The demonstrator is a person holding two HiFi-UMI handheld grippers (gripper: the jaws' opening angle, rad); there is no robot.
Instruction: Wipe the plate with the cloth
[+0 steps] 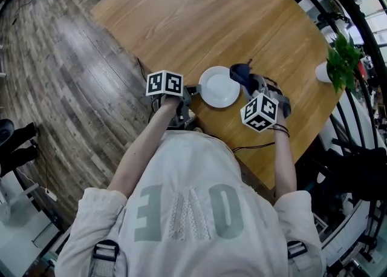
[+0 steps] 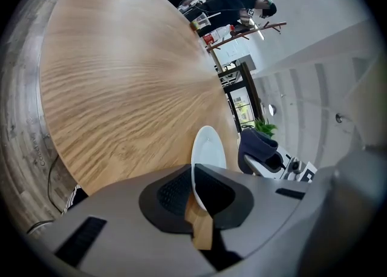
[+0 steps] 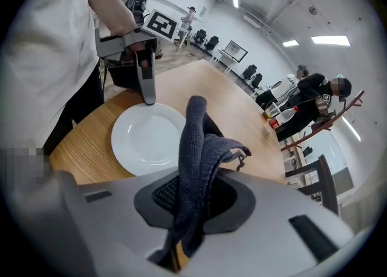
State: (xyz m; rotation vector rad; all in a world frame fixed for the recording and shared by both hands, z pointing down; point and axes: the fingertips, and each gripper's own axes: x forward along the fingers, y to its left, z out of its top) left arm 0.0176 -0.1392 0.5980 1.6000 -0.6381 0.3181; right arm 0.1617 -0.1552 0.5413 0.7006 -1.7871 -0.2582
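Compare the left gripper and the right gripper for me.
The left gripper is clamped on the rim of the white plate; the right gripper is clamped on the dark blue cloth. In the head view, the left gripper stands at the plate's left edge, the right gripper at its right. Both are shut.

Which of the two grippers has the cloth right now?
The right gripper: its jaws are shut on the dark blue cloth. The left gripper instead pinches the rim of the white plate.
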